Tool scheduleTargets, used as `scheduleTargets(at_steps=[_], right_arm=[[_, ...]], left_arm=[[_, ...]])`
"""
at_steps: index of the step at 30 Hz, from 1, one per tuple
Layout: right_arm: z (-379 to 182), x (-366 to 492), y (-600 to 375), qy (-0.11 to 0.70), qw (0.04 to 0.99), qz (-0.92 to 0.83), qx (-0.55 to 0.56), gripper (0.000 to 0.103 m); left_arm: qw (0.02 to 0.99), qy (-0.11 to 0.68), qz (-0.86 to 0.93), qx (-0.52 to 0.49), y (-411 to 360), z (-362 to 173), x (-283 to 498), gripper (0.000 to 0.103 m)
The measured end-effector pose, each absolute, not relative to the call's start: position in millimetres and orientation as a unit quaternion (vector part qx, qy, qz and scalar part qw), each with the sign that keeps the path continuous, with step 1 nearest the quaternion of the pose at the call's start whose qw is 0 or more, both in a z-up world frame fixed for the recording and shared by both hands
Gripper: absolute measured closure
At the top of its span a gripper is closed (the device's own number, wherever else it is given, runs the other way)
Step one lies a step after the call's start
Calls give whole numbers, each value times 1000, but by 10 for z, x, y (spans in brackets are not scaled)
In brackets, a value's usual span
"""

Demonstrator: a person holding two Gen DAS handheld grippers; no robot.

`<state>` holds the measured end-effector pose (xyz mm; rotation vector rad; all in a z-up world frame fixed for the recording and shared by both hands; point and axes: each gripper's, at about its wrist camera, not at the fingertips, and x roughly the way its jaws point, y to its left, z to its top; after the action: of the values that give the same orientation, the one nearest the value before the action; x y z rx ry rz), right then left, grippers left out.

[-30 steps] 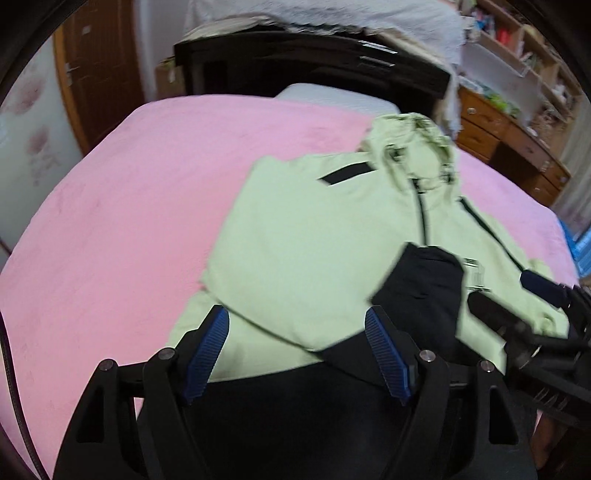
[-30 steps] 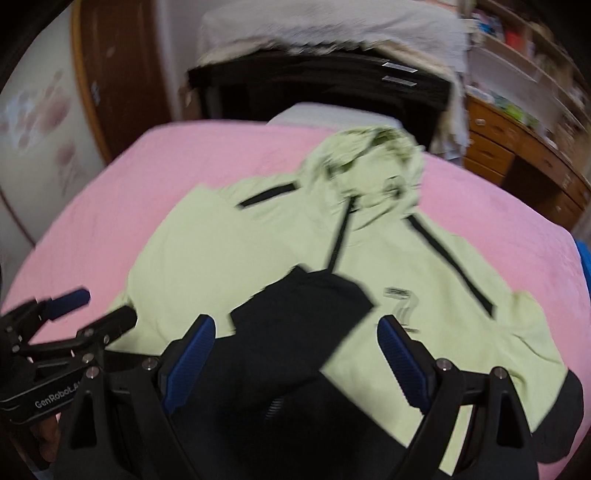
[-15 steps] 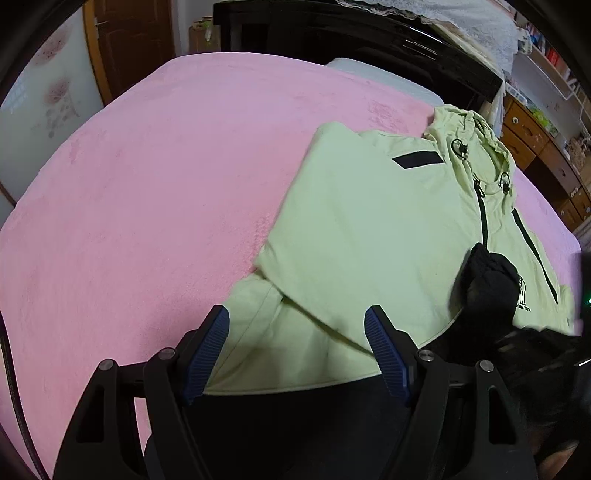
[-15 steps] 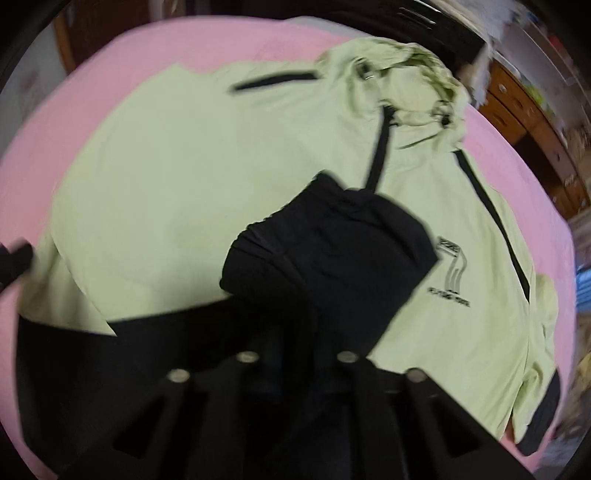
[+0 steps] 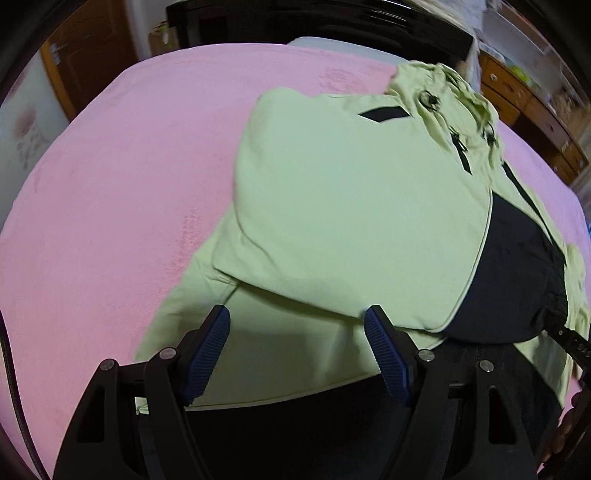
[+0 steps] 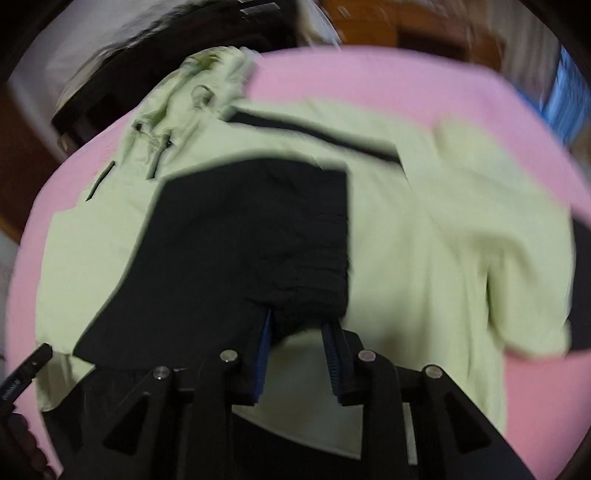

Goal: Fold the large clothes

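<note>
Bedspread [image 5: 129, 192] first: a pink plush cover fills both my feeds, and the lime-green jacket [image 5: 351, 206] lies flat on it, hood toward twelve o'clock. From my left wrist camera I see the jacket's smooth, matte body with one sleeve folded across the chest, its black cuff [image 5: 517, 280] resting at about three o'clock; a dark headboard [image 5: 317, 22] and wooden drawers [image 5: 517, 96] sit along the top. My right wrist camera gives what the left cannot: the same black cuff [image 6: 258, 240] close up, a broad dark panel with a gathered, wrinkled hem, plus the jacket's other sleeve spread toward three o'clock. That feed is motion-blurred, so fine detail there is uncertain.

Left gripper [image 5: 297, 354] hangs with its ribbed blue pads spread wide and released, nothing between them, over the jacket's lower hem at six o'clock. Right gripper [image 6: 297, 354] has its jaws narrow; they have just been parting again after a pinch. The cuff's puckered edge sits between the tips, though through the blur I think the pads still grip it rather than merely flank it. A sliver of the left gripper's finger shows at eight o'clock in the right feed.
</note>
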<state>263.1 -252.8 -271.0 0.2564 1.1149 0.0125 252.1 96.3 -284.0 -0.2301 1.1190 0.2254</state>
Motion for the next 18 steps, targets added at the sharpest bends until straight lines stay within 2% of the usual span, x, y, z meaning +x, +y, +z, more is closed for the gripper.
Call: scheduleTargets(at_steps=[4, 7, 14, 16, 17, 18], right_arm=[[-2559, 2664, -2580, 514, 848, 10, 127, 59], [-2503, 2913, -2666, 518, 845, 7, 132, 56], [-2655, 3152, -2620, 542, 835, 3, 91, 57], [-2687, 3157, -2534, 546, 836, 8, 53, 71], [-2668, 3142, -2512, 541, 840, 10, 42, 71], [-2637, 3121, -2510, 534, 845, 11, 37, 72]], left_arm=[[837, 526, 109, -103, 994, -2837, 2566, 29], [840, 520, 115, -105, 1111, -2789, 2633, 29], [846, 495, 168, -103, 1688, -2593, 2944, 29], [837, 508, 177, -95, 1819, -2613, 3080, 29], [830, 520, 181, -88, 1869, -2647, 3163, 30], [825, 527, 183, -85, 1907, -2677, 3223, 36]])
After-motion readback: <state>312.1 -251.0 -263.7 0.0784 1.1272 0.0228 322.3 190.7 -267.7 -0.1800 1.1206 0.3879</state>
